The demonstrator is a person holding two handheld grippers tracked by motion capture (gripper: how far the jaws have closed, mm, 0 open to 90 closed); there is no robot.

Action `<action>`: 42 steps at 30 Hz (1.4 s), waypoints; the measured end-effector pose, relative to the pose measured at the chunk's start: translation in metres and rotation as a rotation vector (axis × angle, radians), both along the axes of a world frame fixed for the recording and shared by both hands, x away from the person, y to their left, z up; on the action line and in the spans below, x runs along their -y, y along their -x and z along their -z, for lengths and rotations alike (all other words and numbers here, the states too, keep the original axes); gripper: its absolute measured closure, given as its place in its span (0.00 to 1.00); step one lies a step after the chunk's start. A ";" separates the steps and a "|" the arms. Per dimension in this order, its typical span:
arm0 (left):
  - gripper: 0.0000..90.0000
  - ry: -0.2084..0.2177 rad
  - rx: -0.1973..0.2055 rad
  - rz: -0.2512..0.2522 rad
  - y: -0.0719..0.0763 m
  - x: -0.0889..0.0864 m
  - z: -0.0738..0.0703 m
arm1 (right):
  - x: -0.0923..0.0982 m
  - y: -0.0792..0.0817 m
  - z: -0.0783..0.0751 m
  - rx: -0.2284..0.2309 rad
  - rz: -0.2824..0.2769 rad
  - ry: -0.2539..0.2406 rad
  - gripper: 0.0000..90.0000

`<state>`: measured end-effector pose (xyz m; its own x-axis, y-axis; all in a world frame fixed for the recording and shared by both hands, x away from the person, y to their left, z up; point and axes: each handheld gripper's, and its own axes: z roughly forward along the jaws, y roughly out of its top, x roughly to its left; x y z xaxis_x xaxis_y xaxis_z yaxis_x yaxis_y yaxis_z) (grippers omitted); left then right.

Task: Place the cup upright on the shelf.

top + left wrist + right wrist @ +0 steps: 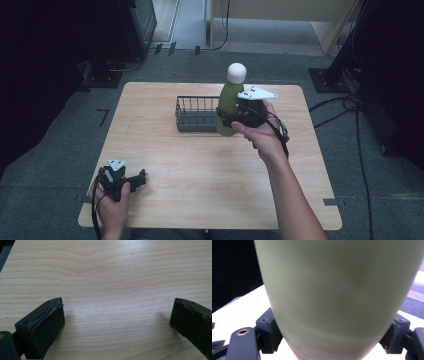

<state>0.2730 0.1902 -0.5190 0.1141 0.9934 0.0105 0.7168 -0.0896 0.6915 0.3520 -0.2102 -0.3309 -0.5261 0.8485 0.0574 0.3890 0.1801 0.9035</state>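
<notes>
**Bottle held in right gripper**

Right gripper [226, 116] jaws clamp the lower body of an upright bottle [230, 102]: pale green, smooth, white rounded cap. Just beyond it stands a dark wire basket [196, 114]. Left gripper [138, 178], jaws spread, rests on the table [200, 165].

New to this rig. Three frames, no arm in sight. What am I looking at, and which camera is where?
No robot arm here: a person holds a hand-held two-jaw gripper in each hand. The high view looks down on a wooden table. The other two views come from cameras riding on the grippers, looking along their black jaws. The right gripper is shut on a green bottle with a white cap, held upright beside a dark wire basket; its own view shows the bottle clamped between the jaws. The left gripper is open over bare wood near the table's front left corner.
</notes>
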 end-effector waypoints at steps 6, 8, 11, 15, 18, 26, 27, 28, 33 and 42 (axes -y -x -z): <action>0.00 0.000 0.000 0.000 0.000 0.000 0.000 | -0.003 -0.014 -0.009 0.009 0.014 0.001 0.22; 0.00 0.000 0.000 0.000 0.000 0.000 0.000 | -0.005 -0.019 -0.011 0.016 0.016 0.000 0.22; 0.00 0.000 -0.001 0.000 0.000 0.000 0.000 | -0.008 -0.027 -0.016 0.029 0.020 -0.003 0.22; 0.00 0.000 -0.001 0.000 0.000 0.000 0.000 | -0.009 -0.034 -0.019 0.037 0.031 -0.009 0.22; 0.00 0.000 0.000 0.000 0.000 0.000 0.000 | -0.011 -0.041 -0.020 0.049 0.048 -0.015 0.22; 0.00 0.000 -0.001 0.001 0.000 0.000 0.000 | -0.012 -0.058 -0.011 0.086 0.110 -0.026 0.22; 0.00 0.000 -0.001 0.000 0.000 0.000 0.000 | -0.012 -0.061 -0.009 0.097 0.116 -0.022 0.22; 0.00 -0.002 -0.001 0.001 0.000 0.000 0.000 | -0.013 -0.062 -0.007 0.101 0.122 -0.019 0.22; 0.00 -0.001 -0.002 0.002 0.000 0.000 0.000 | -0.014 -0.071 0.004 0.119 0.155 -0.004 0.22; 0.00 -0.002 -0.003 0.003 0.000 0.000 0.000 | -0.015 -0.082 0.030 0.096 0.184 -0.013 0.22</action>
<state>0.2729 0.1904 -0.5189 0.1166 0.9931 0.0120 0.7184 -0.0927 0.6895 0.4337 -0.1948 -0.3611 -0.3654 0.9305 0.0256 0.3260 0.1022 0.9398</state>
